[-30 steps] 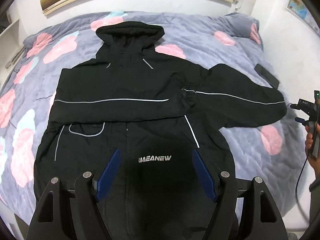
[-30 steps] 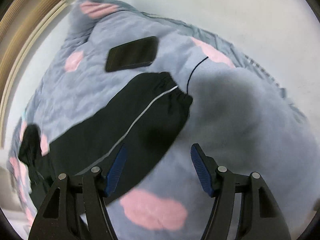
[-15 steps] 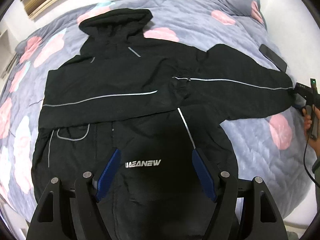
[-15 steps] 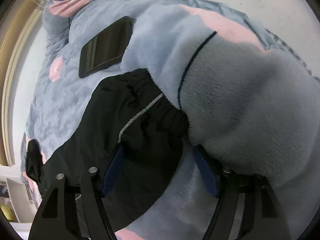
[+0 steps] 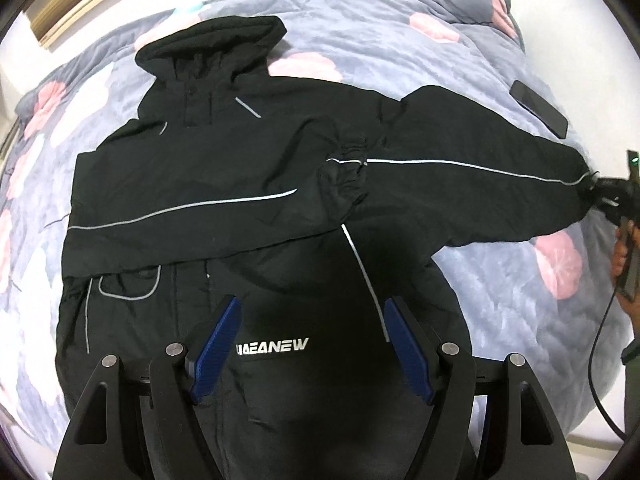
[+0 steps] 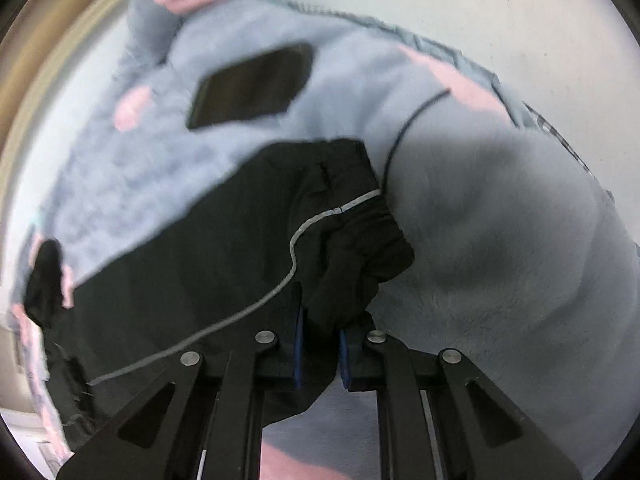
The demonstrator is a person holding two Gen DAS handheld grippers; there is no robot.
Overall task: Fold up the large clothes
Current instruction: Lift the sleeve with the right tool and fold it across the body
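A large black hooded jacket [image 5: 248, 184] with thin grey piping lies face up on the bed, its left sleeve folded across the chest. My left gripper [image 5: 312, 344] is open and empty, hovering over the jacket's lower front near the white logo. My right gripper [image 6: 320, 344] is shut on the cuff of the right sleeve [image 6: 352, 240], which stretches out to the bed's right side; it shows at the far right of the left wrist view [image 5: 604, 194], holding the sleeve [image 5: 480, 176] out straight.
The bed has a grey-blue quilt [image 5: 400, 32] with pink flowers. A dark phone [image 5: 540, 109] lies on the quilt beyond the sleeve, also in the right wrist view [image 6: 252, 86]. White wall lies behind the bed's right edge.
My right gripper came down over the sleeve cuff and shut on it, then lifted it slightly. The sleeve now lies straighter. My left gripper drifted a little over the jacket.
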